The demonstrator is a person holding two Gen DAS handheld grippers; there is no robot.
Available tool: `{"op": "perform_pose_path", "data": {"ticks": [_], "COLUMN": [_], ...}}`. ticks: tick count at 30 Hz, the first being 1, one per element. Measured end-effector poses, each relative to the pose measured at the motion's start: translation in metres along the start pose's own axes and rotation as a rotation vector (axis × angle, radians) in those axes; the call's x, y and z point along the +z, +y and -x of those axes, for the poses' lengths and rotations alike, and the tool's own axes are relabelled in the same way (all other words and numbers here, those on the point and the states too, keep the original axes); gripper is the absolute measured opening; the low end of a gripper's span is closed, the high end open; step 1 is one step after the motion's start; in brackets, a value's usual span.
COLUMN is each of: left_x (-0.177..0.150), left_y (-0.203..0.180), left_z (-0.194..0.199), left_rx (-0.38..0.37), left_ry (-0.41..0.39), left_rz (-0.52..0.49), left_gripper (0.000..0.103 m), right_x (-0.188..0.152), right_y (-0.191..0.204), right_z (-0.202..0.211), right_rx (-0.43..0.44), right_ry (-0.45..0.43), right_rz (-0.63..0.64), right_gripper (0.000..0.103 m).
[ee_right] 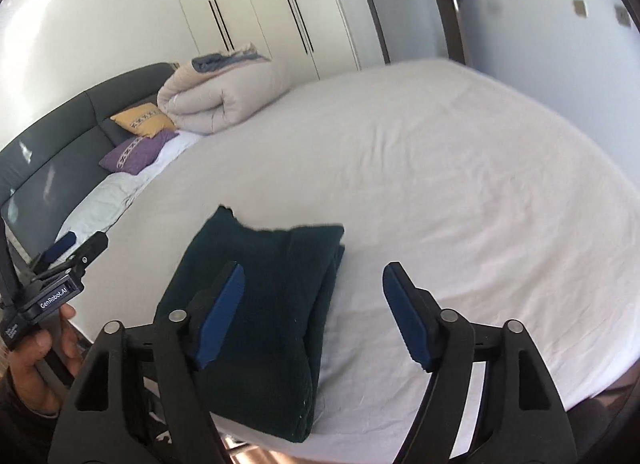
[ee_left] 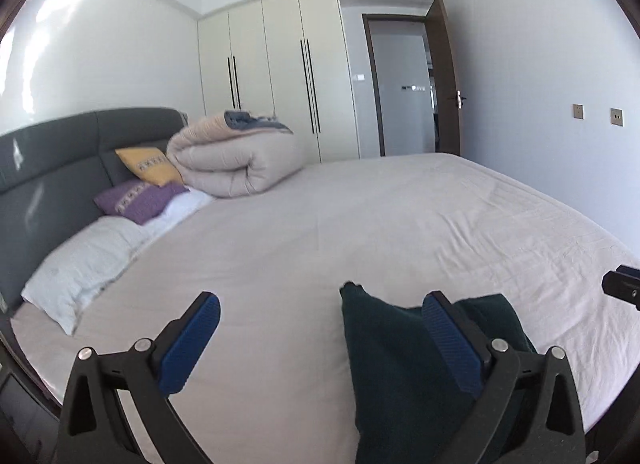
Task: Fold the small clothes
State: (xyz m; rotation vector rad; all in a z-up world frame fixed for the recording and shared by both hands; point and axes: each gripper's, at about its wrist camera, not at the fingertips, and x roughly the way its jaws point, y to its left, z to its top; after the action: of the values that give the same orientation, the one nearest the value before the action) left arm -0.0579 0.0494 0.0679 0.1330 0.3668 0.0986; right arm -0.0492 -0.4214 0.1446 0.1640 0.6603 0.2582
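Note:
A dark green garment (ee_right: 260,312) lies folded into a thick rectangle on the white bed sheet (ee_right: 440,183), near the bed's front edge. It also shows in the left wrist view (ee_left: 392,368). My left gripper (ee_left: 320,340) is open and empty, held above the sheet with its right finger (ee_left: 452,344) in front of the garment. My right gripper (ee_right: 314,316) is open and empty, held above the garment's right side. The left gripper also shows at the left edge of the right wrist view (ee_right: 68,260), held by a hand.
A rolled beige duvet (ee_left: 236,155), a yellow cushion (ee_left: 148,165), a purple cushion (ee_left: 138,199) and white pillows (ee_left: 88,260) lie by the grey headboard (ee_left: 52,167). Cream wardrobes (ee_left: 280,79) and an open door (ee_left: 442,75) stand beyond the bed.

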Motion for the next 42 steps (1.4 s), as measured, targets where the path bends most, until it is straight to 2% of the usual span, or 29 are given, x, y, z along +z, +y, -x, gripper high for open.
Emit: {"op": "perform_pose_path", "data": {"ticks": [2, 5, 7, 9, 11, 14, 16, 18, 22, 28, 30, 32, 36, 42], "left_x": [0.014, 0.033, 0.04, 0.04, 0.034, 0.025, 0.022, 0.02, 0.008, -0.022, -0.03, -0.035, -0.042, -0.048], "left_y": [0.0, -0.001, -0.001, 0.002, 0.004, 0.002, 0.0, -0.001, 0.003, -0.013, -0.017, -0.019, -0.017, -0.008], "left_z": [0.014, 0.034, 0.044, 0.05, 0.055, 0.055, 0.05, 0.046, 0.029, 0.002, -0.005, -0.011, -0.02, -0.03], "left_rx": [-0.003, -0.043, -0.071, -0.06, -0.034, 0.026, 0.013, -0.001, -0.015, -0.085, -0.086, -0.093, -0.078, -0.063], "left_ry": [-0.026, -0.069, -0.088, -0.08, -0.065, -0.049, -0.026, 0.009, 0.1, 0.262, 0.304, 0.334, 0.373, 0.41], "left_rz": [-0.007, 0.011, 0.022, 0.039, 0.031, -0.025, -0.036, -0.015, 0.076, 0.093, 0.088, 0.079, 0.083, 0.102], "left_gripper": [0.103, 0.103, 0.103, 0.103, 0.103, 0.103, 0.103, 0.103, 0.103, 0.103, 0.103, 0.103, 0.103, 0.103], "right_x": [0.013, 0.023, 0.029, 0.033, 0.041, 0.048, 0.048, 0.046, 0.032, 0.005, -0.008, -0.023, -0.034, -0.03], "right_y": [0.016, 0.03, 0.041, 0.05, 0.055, 0.062, 0.071, 0.075, 0.08, 0.055, 0.047, 0.043, 0.052, 0.051], "right_z": [0.02, 0.05, 0.076, 0.101, 0.116, 0.126, 0.127, 0.12, 0.111, 0.081, 0.062, 0.047, 0.036, 0.025], "right_rx": [-0.032, -0.057, -0.105, -0.162, -0.149, -0.122, -0.1, -0.078, -0.053, -0.173, -0.23, -0.226, -0.234, -0.248], "right_ry": [-0.103, -0.237, -0.364, -0.479, -0.498, -0.468, -0.407, -0.345, -0.286, -0.142, -0.059, 0.005, 0.025, 0.055], "right_rz": [0.053, 0.102, 0.13, 0.159, 0.181, 0.193, 0.19, 0.171, 0.134, 0.056, 0.026, 0.016, 0.033, 0.034], "right_gripper": [0.082, 0.098, 0.103, 0.103, 0.103, 0.103, 0.103, 0.103, 0.103, 0.103, 0.103, 0.103, 0.103, 0.103]}}
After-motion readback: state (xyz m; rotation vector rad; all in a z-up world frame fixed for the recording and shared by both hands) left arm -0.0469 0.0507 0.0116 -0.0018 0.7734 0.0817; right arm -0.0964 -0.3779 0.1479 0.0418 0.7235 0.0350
